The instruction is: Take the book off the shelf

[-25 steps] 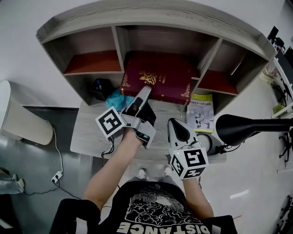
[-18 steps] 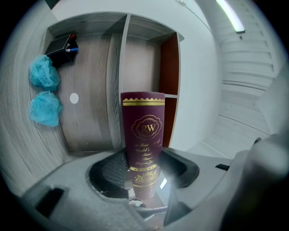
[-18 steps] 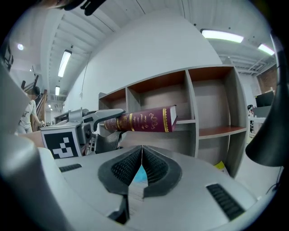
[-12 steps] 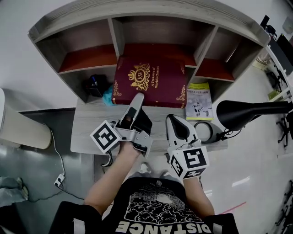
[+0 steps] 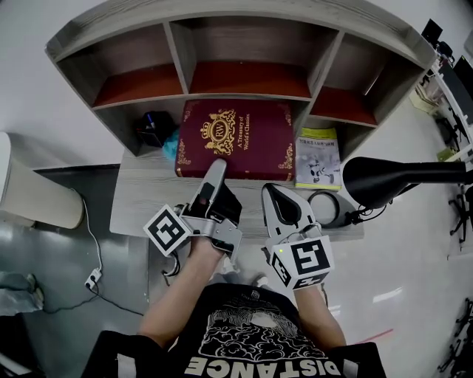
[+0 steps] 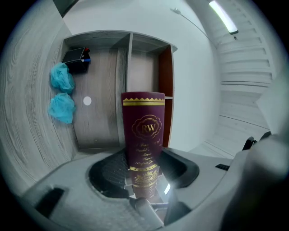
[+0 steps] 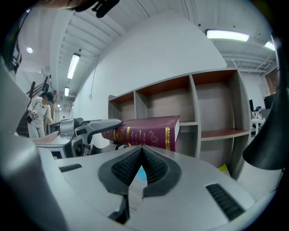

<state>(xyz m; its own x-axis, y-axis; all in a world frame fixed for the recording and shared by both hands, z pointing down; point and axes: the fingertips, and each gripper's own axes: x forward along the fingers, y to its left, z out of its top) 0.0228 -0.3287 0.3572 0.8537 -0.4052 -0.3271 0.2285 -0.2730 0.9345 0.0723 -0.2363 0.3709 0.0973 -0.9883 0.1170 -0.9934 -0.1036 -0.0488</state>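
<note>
Left gripper (image 5: 216,177): jaws clamped on the near edge of the book (image 5: 233,136). Book: maroon, gilt crest, lying flat over the desk (image 5: 140,210), far edge at the front of the shelf's (image 5: 244,16) middle compartment. Right gripper (image 5: 276,196): jaws together, empty, just right of the left one. Beside the book: blue cloth (image 5: 172,145), black box (image 5: 151,125), green booklet (image 5: 318,156), black lamp (image 5: 399,181)

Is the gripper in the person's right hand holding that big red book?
No, the right gripper has its jaws together on nothing; the left gripper grips the book.
</note>
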